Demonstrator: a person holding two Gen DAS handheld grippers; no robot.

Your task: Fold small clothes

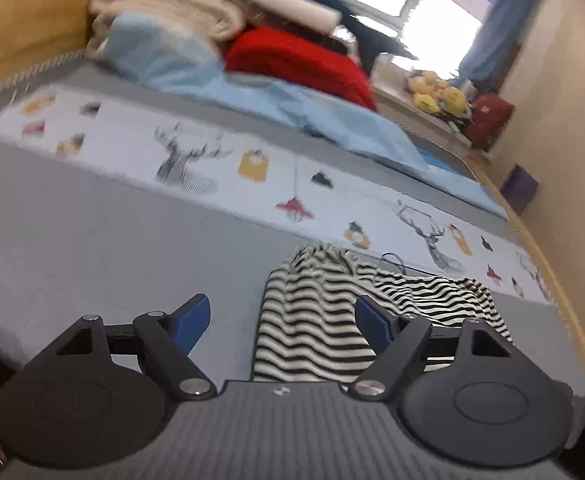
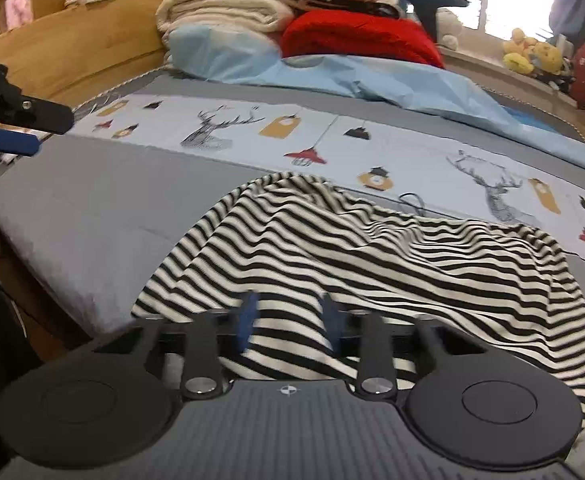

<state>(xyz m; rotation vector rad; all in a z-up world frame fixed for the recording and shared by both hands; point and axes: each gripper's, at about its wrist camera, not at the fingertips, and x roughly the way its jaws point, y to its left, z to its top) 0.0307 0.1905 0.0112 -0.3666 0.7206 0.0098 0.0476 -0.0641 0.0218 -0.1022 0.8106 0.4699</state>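
Observation:
A black-and-white striped garment (image 2: 372,248) lies rumpled on the grey bed cover (image 2: 92,208), near the bed's front edge. My right gripper (image 2: 290,314) sits low over its near hem, and a fold of the striped cloth is pinched between the blue pads (image 2: 248,312). In the left wrist view the same striped garment (image 1: 312,320) shows between and beyond my left gripper (image 1: 282,320), which stands wide open above its left edge with nothing gripped. That left gripper (image 2: 12,132) also appears at the far left of the right wrist view, apart from the garment.
A patterned white band (image 2: 332,148) with deer and lanterns crosses the bed behind the garment. Farther back lie a light blue sheet (image 2: 372,80), a red blanket (image 2: 356,36) and stacked cream blankets (image 2: 220,8). A wooden headboard (image 2: 72,40) stands at left, plush toys (image 2: 532,52) by the window.

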